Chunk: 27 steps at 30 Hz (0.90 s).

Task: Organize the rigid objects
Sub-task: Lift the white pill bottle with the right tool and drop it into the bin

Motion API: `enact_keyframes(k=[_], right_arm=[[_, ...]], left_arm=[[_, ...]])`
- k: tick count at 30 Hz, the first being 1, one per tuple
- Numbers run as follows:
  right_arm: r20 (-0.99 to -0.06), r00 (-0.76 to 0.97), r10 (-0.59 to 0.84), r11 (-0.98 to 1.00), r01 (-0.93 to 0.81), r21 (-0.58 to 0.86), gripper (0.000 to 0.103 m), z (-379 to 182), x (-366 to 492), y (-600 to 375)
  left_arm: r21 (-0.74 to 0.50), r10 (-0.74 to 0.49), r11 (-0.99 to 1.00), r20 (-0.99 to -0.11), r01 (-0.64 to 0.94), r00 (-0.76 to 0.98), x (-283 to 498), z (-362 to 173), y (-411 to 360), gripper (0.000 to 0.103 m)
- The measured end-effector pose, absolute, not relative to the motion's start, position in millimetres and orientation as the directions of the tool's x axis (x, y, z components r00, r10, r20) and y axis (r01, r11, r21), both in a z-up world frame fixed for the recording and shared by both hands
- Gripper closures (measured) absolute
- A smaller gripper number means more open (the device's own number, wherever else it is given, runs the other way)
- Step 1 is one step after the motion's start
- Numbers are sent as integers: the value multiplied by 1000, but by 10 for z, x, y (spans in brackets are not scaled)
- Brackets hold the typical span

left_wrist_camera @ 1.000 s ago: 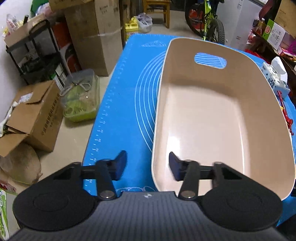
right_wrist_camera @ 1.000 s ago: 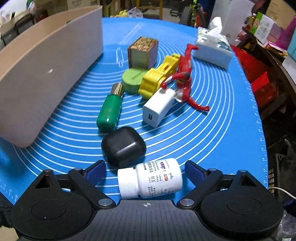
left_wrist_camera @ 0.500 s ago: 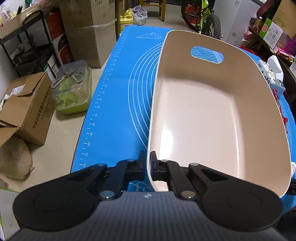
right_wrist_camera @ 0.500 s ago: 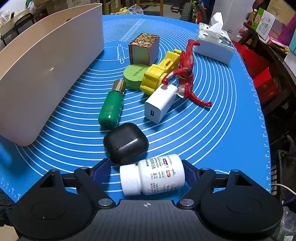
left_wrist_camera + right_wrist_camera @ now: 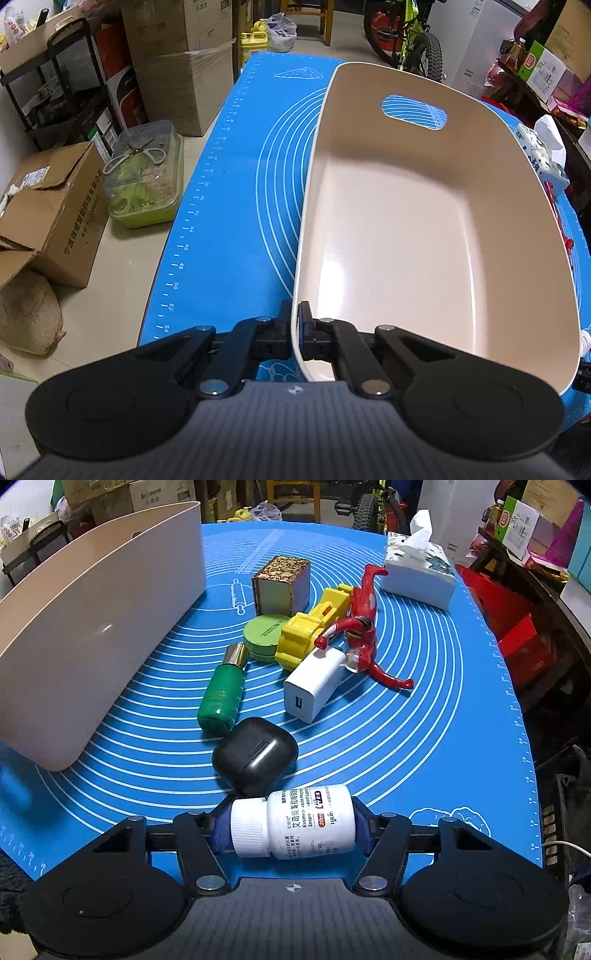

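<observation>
Right wrist: right hand-held gripper (image 5: 291, 827) closing endwise on pill bottle (image 5: 293, 827); round cap may slip. Left hand-held gripper (image 5: 295, 332) pinching bin (image 5: 424, 240) rim; bin may tip.

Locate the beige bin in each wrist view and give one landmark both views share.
Left wrist: the beige bin fills the centre and right, seen from above, empty; the left tool clamps its near rim.
Right wrist: the beige bin stands along the left edge, outer wall showing.
Shared landmark: the tissue box at the mat's far right.
</observation>
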State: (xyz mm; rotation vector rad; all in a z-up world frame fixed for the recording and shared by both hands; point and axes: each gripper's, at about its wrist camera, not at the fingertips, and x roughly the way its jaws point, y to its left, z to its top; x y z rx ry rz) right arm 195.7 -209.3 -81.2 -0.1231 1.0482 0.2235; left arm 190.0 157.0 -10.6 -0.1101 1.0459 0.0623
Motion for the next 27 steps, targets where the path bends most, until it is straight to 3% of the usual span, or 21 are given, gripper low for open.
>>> enact_keyframes(k=[6,20,27], right_arm=[[-830,545,122,984,-176,29,38,-615,1886,-2176],[-574,773,270,960,-264,96,38,583,2127,-1209],[-568,749,342,930,-355,91,38,599,2322,-488]], left_arm=[[-61,0,993,-865,-105,502,1907,-116,1558,98],[-71,-3,991,-867,-116,498,1909,-131,1590,98],[-68,0,991,-867,-119,498,1906,-134,1592,98]])
